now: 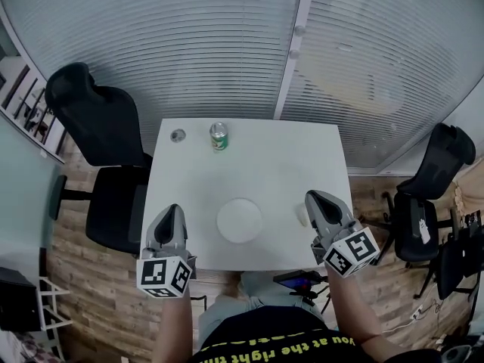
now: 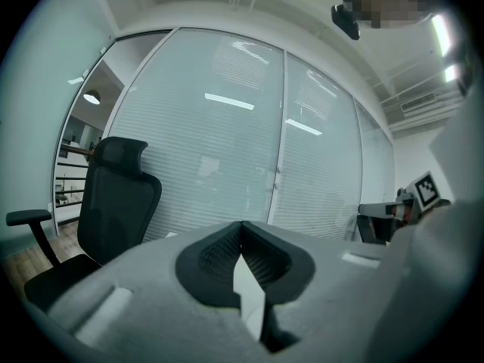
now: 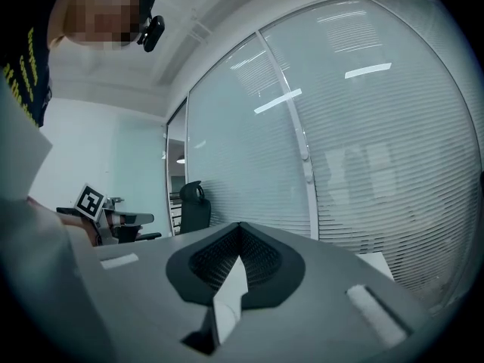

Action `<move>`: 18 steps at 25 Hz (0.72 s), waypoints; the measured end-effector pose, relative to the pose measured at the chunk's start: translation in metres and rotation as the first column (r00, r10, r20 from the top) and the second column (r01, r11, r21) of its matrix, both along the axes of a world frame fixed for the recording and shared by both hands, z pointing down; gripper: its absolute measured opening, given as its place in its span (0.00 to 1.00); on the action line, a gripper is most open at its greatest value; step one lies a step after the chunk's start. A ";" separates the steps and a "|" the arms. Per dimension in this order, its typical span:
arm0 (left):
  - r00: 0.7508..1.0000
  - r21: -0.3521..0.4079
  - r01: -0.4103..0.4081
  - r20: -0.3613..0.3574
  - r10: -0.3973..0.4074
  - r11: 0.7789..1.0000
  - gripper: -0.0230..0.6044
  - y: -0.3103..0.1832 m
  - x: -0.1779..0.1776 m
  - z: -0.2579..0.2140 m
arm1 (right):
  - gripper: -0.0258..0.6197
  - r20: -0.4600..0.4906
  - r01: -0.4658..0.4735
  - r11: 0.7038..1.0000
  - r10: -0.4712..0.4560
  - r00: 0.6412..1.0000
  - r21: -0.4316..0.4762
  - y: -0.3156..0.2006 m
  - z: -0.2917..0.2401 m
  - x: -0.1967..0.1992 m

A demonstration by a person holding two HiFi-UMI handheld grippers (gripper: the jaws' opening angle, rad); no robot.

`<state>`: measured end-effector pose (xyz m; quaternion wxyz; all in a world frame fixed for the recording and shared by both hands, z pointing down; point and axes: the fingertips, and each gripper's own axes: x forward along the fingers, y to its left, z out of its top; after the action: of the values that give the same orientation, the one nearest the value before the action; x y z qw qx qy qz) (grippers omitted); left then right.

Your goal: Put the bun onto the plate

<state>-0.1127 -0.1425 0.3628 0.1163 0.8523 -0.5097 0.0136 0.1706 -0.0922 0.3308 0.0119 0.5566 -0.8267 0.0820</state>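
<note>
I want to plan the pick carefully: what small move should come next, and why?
Probably opening the jaws of the right gripper: they are closed on nothing, and the pale bun lies on the table just beside it, not yet on the plate. The left gripper, also closed, sits across the plate from the bun.

In the head view the left gripper (image 1: 172,210) sits lower left and the right gripper (image 1: 314,200) lower right. Both point up-frame, jaws pressed together with nothing between.
</note>
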 end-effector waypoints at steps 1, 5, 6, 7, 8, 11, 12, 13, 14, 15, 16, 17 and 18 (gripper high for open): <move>1.000 0.001 0.001 0.002 -0.001 1.000 0.04 -0.002 0.003 0.000 | 0.05 0.000 0.006 1.000 -0.006 1.000 -0.001 -0.003 0.000 0.002; 1.000 -0.004 0.008 0.001 -0.008 1.000 0.04 -0.009 0.015 0.003 | 0.05 -0.005 0.022 1.000 -0.022 1.000 -0.001 -0.013 -0.001 0.010; 1.000 -0.006 0.008 0.001 -0.008 1.000 0.04 -0.011 0.017 0.004 | 0.05 -0.006 0.023 1.000 -0.023 1.000 0.001 -0.015 -0.001 0.013; 1.000 -0.007 0.008 0.003 -0.008 1.000 0.04 -0.013 0.020 0.005 | 0.05 -0.007 0.024 1.000 -0.024 1.000 0.001 -0.018 -0.001 0.016; 1.000 -0.007 0.008 0.005 -0.008 1.000 0.04 -0.014 0.022 0.005 | 0.05 -0.008 0.025 1.000 -0.025 1.000 0.000 -0.020 -0.001 0.019; 1.000 -0.007 0.014 0.004 -0.014 1.000 0.04 -0.020 0.027 0.006 | 0.05 -0.010 0.031 1.000 -0.031 0.999 0.000 -0.024 0.000 0.025; 1.000 -0.006 0.017 0.005 -0.017 1.000 0.04 -0.022 0.029 0.006 | 0.05 -0.011 0.034 0.999 -0.034 0.999 0.000 -0.026 0.000 0.027; 1.000 -0.004 0.019 0.007 -0.019 1.000 0.04 -0.024 0.030 0.005 | 0.05 -0.011 0.037 0.999 -0.037 0.999 0.000 -0.027 0.000 0.029; 1.000 0.000 0.021 0.012 -0.021 1.000 0.04 -0.025 0.031 0.005 | 0.05 -0.011 0.041 0.999 -0.041 0.999 0.000 -0.028 0.000 0.030; 0.999 0.007 0.023 0.024 -0.023 1.000 0.04 -0.025 0.032 0.003 | 0.05 -0.011 0.043 0.999 -0.043 0.999 0.000 -0.029 0.000 0.031; 0.999 0.019 0.025 0.045 -0.025 1.000 0.04 -0.025 0.034 0.002 | 0.05 -0.011 0.045 0.999 -0.045 0.999 0.000 -0.030 0.000 0.032; 0.997 0.031 0.025 0.071 -0.027 0.999 0.04 -0.026 0.036 0.000 | 0.05 -0.010 0.047 0.999 -0.047 0.999 0.000 -0.031 0.000 0.034; 0.995 0.042 0.024 0.094 -0.028 0.999 0.04 -0.026 0.037 -0.001 | 0.05 -0.008 0.049 0.999 -0.049 0.999 0.001 -0.032 -0.001 0.035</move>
<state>-0.0753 -0.1686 0.3617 0.0748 0.8463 -0.5258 0.0420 0.2056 -0.1241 0.3301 0.0169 0.5364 -0.8401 0.0787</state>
